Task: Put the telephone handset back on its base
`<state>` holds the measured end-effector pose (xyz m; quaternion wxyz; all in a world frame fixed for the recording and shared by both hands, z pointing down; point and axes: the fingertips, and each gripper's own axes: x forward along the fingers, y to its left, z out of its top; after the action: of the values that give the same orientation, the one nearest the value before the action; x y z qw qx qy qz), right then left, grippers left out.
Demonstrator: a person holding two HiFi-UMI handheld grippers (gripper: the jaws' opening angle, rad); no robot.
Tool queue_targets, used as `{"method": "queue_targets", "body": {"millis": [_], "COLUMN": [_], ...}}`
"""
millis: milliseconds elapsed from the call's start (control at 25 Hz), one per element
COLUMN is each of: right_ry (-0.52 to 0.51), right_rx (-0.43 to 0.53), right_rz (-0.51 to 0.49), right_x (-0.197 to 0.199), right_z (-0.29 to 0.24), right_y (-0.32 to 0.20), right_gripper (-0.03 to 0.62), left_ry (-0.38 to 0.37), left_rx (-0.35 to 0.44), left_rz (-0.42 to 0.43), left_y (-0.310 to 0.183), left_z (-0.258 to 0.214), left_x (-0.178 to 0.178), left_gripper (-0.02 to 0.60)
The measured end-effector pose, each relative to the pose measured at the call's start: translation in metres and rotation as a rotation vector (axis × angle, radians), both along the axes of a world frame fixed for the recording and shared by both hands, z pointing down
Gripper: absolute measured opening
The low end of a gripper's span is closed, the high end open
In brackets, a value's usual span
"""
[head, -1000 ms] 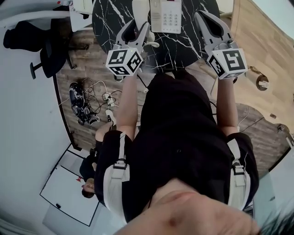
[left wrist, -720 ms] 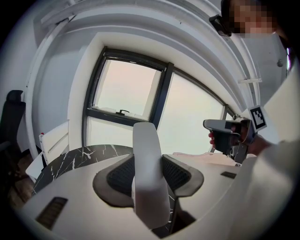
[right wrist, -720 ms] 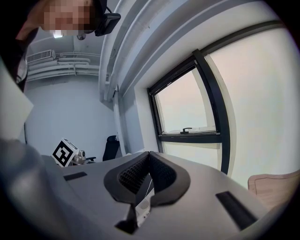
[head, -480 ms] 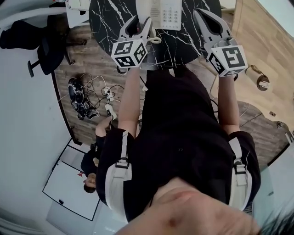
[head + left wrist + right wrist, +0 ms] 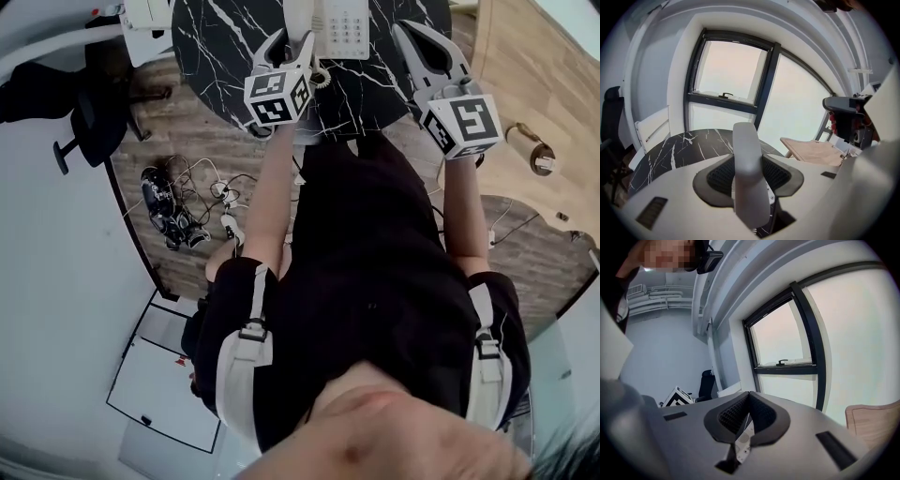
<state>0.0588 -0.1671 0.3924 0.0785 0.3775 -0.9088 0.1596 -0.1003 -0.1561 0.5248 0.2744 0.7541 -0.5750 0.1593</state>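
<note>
Seating the handset (image 5: 749,173), clamped by the left gripper (image 5: 291,42) at the base's (image 5: 345,23) left side, requires aligning both ends before release. The right gripper (image 5: 747,394), right of the base, is clenched empty.
</note>
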Motion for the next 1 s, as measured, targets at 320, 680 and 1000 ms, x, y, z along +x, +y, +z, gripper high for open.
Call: {"method": "queue_targets", "body": {"millis": [320, 680, 1000], "right_ry": [0.015, 0.035, 0.043], "right_rx": [-0.026, -0.049, -0.080], "right_rz": [0.022, 0.045, 0.060], "right_x": [-0.003, -0.004, -0.006], "right_z": [0.012, 0.024, 0.035], "right_y": [-0.002, -0.008, -0.010], "right_gripper": [0.029, 0.029, 0.029], "left_ry": [0.006, 0.000, -0.019], "left_rx": [-0.050, -0.107, -0.162], "left_rz": [-0.021, -0.035, -0.045], "left_y": [-0.013, -0.025, -0.033], "left_z": [0.033, 0.065, 0.092], "left_x": [-0.001, -0.002, -0.002], "left_gripper": [0.196, 0.196, 0.196]}}
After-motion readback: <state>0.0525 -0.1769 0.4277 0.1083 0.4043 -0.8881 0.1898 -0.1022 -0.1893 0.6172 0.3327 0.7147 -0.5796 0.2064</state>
